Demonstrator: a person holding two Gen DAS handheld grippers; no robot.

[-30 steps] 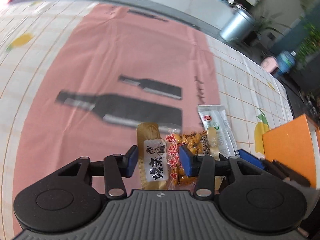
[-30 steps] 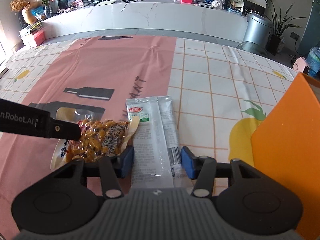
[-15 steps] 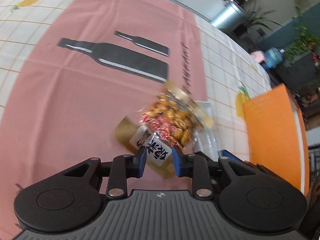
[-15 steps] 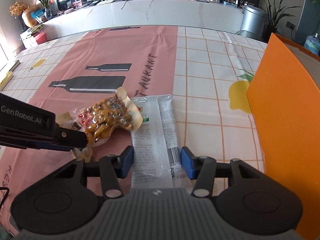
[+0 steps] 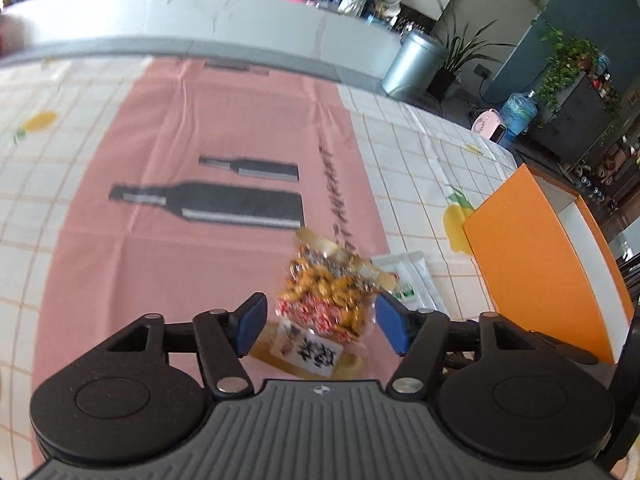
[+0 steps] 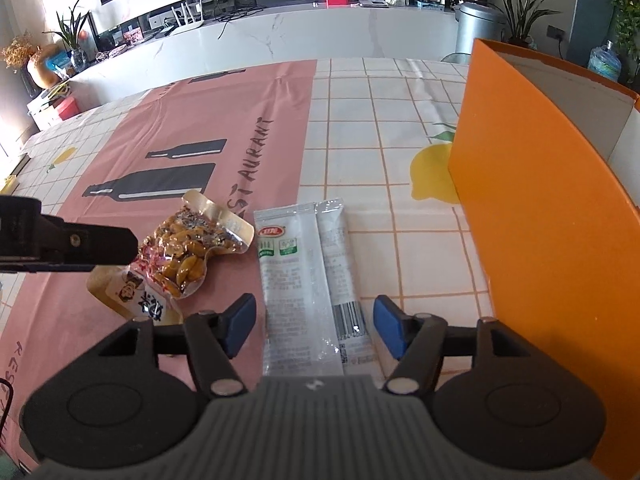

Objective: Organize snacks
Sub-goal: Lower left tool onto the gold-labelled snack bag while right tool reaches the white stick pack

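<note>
Released since the earlier frame, the peanut packet (image 6: 188, 248) is seen lying on the bench (image 6: 360, 128), between the left gripper (image 5: 320, 322) fingers, which are opening. Beside it, the white sachets (image 6: 308, 280) are straddled, untouched, by the right gripper (image 6: 314, 324) fingers, also opening.

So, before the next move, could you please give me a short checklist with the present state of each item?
1. Left gripper clear of the peanut packet: ok, jaws opening, pads not pressing.
2. Right gripper astride the white sachets: ok, jaws opening, no grip.
3. Peanut packet lying on the tablecloth: ok.
4. Orange box open on top: ok.
5. Room inside the box: cannot tell.
</note>
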